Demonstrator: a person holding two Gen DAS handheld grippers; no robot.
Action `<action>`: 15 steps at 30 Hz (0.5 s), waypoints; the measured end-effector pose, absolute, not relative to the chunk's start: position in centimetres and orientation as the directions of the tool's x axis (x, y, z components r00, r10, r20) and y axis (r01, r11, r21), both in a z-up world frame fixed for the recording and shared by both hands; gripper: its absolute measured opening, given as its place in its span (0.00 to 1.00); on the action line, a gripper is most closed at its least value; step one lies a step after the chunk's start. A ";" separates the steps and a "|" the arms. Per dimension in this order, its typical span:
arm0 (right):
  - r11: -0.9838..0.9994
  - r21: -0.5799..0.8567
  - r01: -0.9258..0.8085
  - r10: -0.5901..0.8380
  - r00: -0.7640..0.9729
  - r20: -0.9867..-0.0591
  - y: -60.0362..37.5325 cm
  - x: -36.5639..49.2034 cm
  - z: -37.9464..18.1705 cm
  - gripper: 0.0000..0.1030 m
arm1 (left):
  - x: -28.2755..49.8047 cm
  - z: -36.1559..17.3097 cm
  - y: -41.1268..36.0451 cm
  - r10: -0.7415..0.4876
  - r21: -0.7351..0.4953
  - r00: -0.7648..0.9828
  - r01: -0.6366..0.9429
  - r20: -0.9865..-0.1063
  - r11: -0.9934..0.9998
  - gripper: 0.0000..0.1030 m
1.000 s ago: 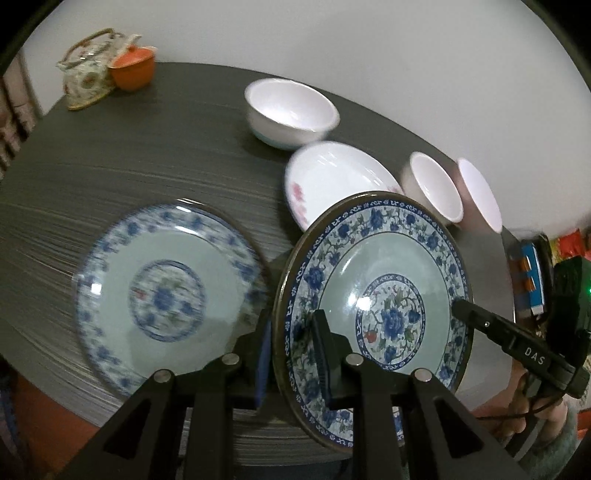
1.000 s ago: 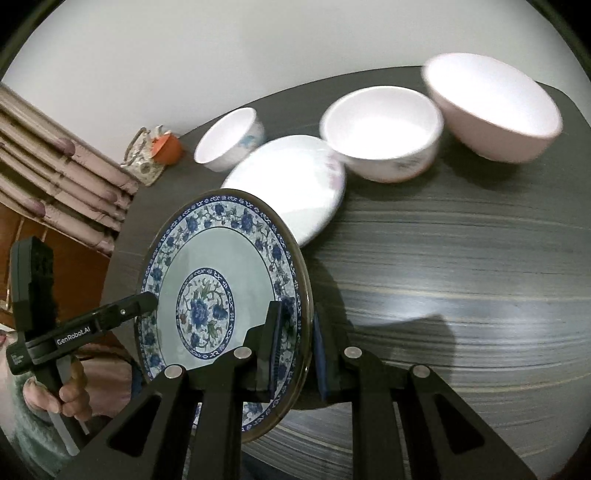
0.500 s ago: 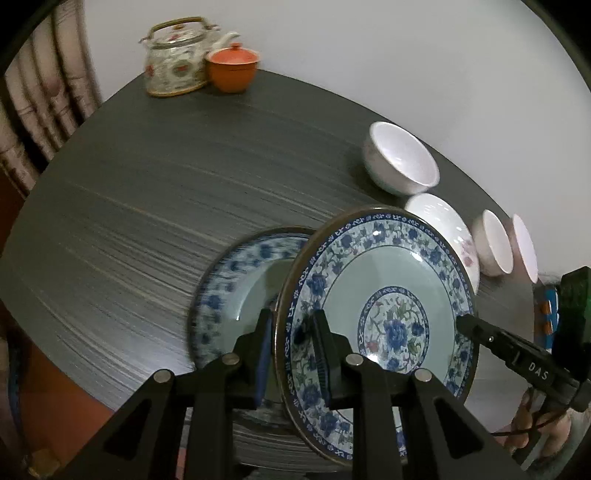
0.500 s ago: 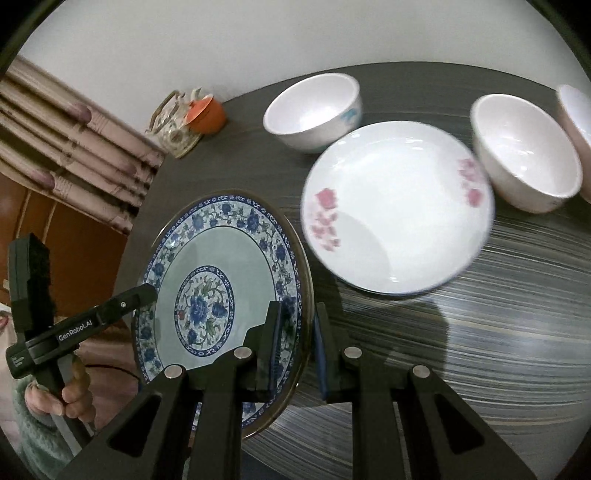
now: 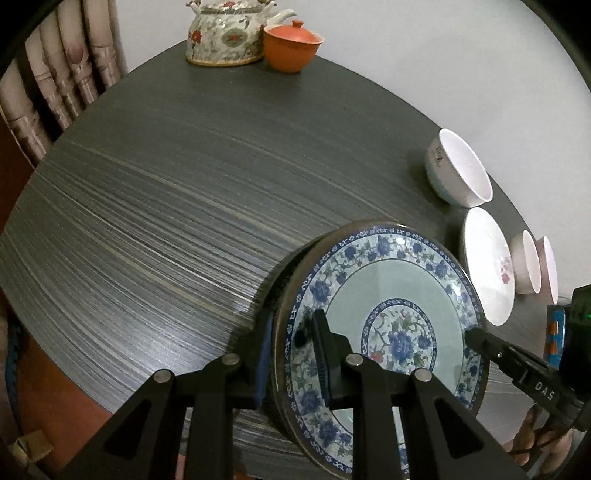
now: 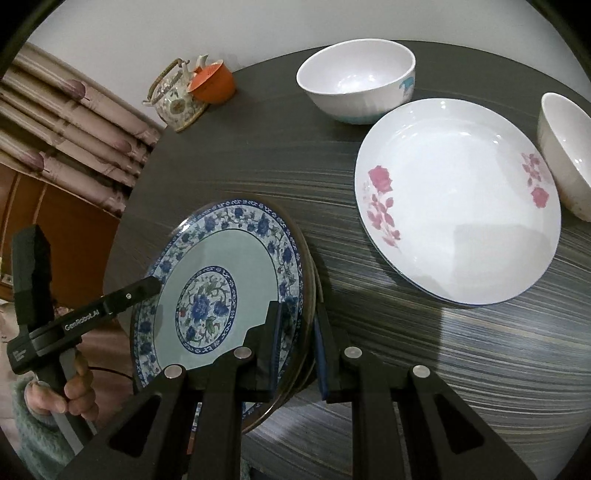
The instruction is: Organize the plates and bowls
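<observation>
The blue floral plate [image 5: 384, 325] is held near the near edge of the dark round counter [image 5: 177, 206], pinched at opposite rims by both tools: the left hand-held gripper [image 5: 291, 354] clamps its left rim, one finger on the face and one behind, and the right hand-held gripper [image 6: 297, 332] clamps its right rim the same way. In the right wrist view a second rim shows just under the held plate, so it seems to sit on or just above another plate; whether they touch I cannot tell. To the right lies a white plate with pink roses [image 6: 458, 206], apart from the blue plate with a strip of bare counter between. Beyond it at the far edge stands a white bowl [image 6: 356, 83], and another white bowl [image 6: 565, 155] sits just right of the rose plate. In the left wrist view a pinkish bowl [image 5: 548, 266] follows at the right rim. Left and far of the blue plate the counter is open up to a floral teapot [image 5: 225, 33] and an orange lidded cup [image 5: 291, 46] at the far edge. A hand [image 6: 70, 387] in a green sleeve grips the left tool's handle.
</observation>
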State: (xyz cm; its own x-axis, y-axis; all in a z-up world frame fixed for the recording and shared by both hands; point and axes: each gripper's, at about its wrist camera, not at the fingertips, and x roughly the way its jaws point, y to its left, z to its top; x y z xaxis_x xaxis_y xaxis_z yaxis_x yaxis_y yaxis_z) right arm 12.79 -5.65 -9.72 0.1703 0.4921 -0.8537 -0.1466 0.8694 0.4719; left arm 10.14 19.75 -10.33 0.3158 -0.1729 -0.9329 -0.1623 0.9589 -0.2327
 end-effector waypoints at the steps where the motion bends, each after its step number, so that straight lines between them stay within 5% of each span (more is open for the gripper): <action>1: 0.870 0.470 -0.147 0.491 0.168 -0.855 -5.5 12.9 -9.8 0.16 | 10.2 -10.6 19.8 -0.172 -0.231 0.312 -0.164 -0.934 0.959 0.21; 15: 0.891 0.413 -0.191 0.443 0.158 -0.882 -3.8 12.3 -10.7 0.19 | 11.2 -12.5 19.3 -0.122 -0.172 0.286 -0.160 -0.951 0.972 0.22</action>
